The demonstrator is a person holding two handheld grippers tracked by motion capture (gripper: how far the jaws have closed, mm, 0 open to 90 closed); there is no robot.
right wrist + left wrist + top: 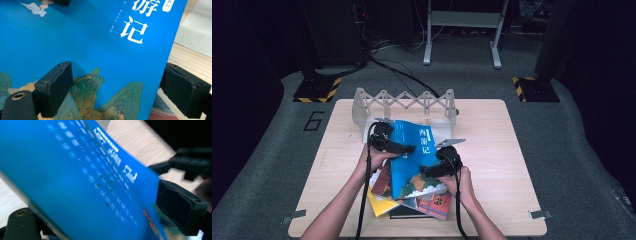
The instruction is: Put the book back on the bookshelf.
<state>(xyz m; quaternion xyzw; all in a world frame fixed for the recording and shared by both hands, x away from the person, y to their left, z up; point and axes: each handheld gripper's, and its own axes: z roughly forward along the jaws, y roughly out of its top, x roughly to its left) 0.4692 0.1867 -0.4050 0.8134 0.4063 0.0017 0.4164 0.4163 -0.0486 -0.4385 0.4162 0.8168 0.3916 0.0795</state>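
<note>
High view: a pale wooden table point(492, 125) stands on grey carpet, its near edge cut off by the bottom of the picture together with the person's forearms. At its back stands a grey accordion-style book rack point(404, 102), whose lower middle part is hidden behind a blue book point(412, 155). That book lies tilted across a loose pile of other books point(432, 204) near the table's front centre; the pile is mostly covered, so only corners show: a yellow one at the lower left, a red patterned one at the lower right, a dark one beneath.

The blue book has a bright blue cover with large white Chinese characters near its top and a painted scene of green mountains and white clouds toward its bottom edge. In the left gripper view the cover is blurred and bowed, its small print unreadable.

The left gripper point(393, 145) sits at the book's upper left edge, held by the left hand point(374, 159). In the left gripper view its jaws stand on either side of the cover, one under the book and largely hidden; whether they press it cannot be told. The right gripper point(439, 169), held by the right hand point(462, 185), is at the book's lower right. In the right gripper view its jaws are apart, one lying over the cover, the other beyond the book's edge.
</note>
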